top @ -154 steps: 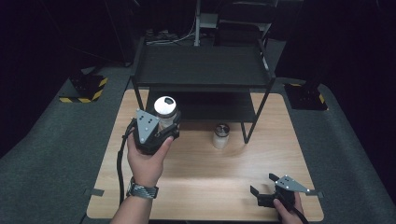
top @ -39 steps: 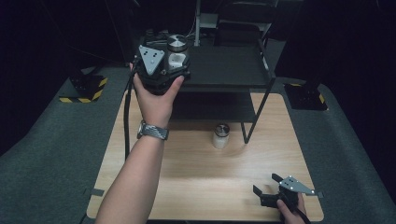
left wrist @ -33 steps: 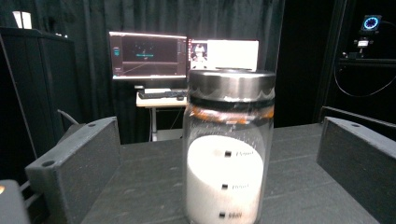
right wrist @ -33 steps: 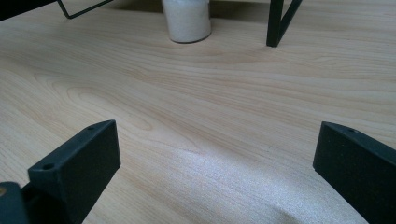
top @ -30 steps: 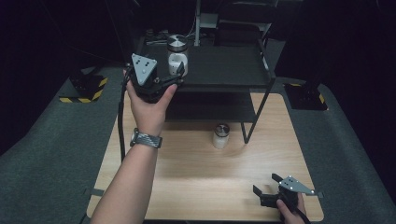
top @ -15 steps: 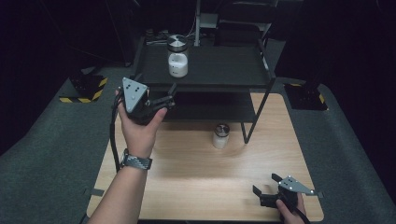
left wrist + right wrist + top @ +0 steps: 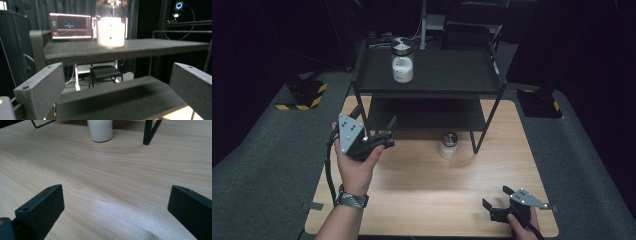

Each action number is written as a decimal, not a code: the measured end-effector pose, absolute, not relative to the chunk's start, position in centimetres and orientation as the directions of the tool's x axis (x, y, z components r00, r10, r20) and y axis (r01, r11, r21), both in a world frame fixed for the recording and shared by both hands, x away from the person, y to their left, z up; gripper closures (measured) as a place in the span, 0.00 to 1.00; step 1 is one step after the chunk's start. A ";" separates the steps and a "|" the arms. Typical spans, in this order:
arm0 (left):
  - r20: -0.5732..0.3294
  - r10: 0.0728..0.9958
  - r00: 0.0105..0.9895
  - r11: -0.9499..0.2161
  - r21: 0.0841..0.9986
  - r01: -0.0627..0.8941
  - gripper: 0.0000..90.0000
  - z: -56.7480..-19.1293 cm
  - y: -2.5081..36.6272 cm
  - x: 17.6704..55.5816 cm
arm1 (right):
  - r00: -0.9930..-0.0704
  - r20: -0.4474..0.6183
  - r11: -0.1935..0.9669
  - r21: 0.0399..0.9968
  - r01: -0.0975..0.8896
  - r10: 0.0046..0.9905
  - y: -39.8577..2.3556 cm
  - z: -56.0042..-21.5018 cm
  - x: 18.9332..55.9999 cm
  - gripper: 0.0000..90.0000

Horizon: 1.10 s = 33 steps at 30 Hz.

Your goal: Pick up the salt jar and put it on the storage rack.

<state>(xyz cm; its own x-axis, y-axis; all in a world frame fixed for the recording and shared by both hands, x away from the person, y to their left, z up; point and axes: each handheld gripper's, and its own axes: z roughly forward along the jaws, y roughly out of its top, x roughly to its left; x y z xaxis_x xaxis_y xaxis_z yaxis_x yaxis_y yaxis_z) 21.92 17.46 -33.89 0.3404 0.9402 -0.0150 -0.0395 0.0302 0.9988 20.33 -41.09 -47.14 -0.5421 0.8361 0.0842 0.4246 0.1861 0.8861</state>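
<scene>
While a jar (image 7: 402, 61) of white powder stands upright on the top shelf of the black rack (image 7: 452, 75), the left gripper (image 7: 379, 138) hangs in front of the rack, jaws wide apart and empty. The right gripper (image 7: 498, 201) rests low over the counter (image 7: 427, 195), jaws also apart, with a second jar (image 7: 447, 145) farther ahead.

Black two-jaw tools (image 7: 384, 141), grey three-cornered plates, black cable, woven wristband (image 7: 351, 199)

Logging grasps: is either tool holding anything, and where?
Nothing is held. The left tool and right tool are open; the jar stands free on the shelf.
</scene>
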 end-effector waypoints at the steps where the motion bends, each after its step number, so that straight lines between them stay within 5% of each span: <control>1: -0.021 0.937 0.349 0.036 0.999 -0.039 0.00 -34.3 17.7 21.8 | -0.542 0.084 0.186 0.886 0.424 0.836 -41.1 -47.1 20.3 0.00; 33: -0.030 0.918 0.395 0.004 0.998 0.067 0.01 -46.2 20.2 17.2 | -0.541 0.083 0.187 0.886 0.425 0.837 -41.0 -47.1 20.3 0.00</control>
<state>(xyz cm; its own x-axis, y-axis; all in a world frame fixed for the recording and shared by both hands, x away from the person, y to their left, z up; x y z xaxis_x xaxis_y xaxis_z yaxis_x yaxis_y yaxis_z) 17.22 20.25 -46.21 0.3948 0.9183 -0.0297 0.0665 0.0037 0.9978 20.28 -41.01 -47.12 -0.5411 0.8368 0.0834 0.4251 0.1866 0.8857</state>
